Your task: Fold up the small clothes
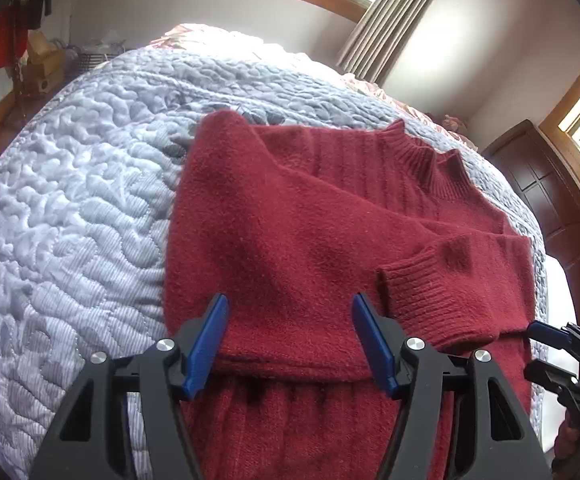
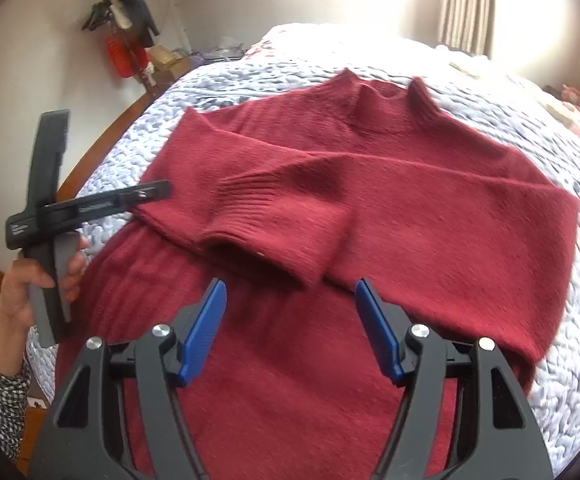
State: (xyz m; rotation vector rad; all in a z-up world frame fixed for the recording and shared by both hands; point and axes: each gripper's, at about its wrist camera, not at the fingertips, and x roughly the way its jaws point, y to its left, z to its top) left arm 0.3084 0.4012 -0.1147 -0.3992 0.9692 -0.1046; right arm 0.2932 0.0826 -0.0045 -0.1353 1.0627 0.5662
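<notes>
A dark red knit sweater [image 1: 290, 208] [image 2: 410, 216] lies flat on a pale quilted bedspread [image 1: 69, 200] [image 2: 570, 320], its ribbed collar [image 1: 422, 152] [image 2: 382, 100] at the far end. Both sleeves are folded across the chest, and one ribbed cuff [image 1: 414, 280] [image 2: 257, 208] rests near the middle. My left gripper [image 1: 290, 304] [image 2: 157, 191] stands open just above the sweater's left side, holding nothing. My right gripper [image 2: 290, 288] [image 1: 538, 350] is also open and empty over the lower body of the sweater. A hand [image 2: 21, 296] in a patterned sleeve holds the left gripper.
The bed's wooden edge [image 2: 101, 148] runs along the left. Beyond it are boxes [image 1: 45, 68] and hanging clothes [image 2: 125, 8] by the wall. A dark wooden cabinet [image 1: 550, 184] stands at the right, with curtains [image 1: 386, 20] and windows behind the bed.
</notes>
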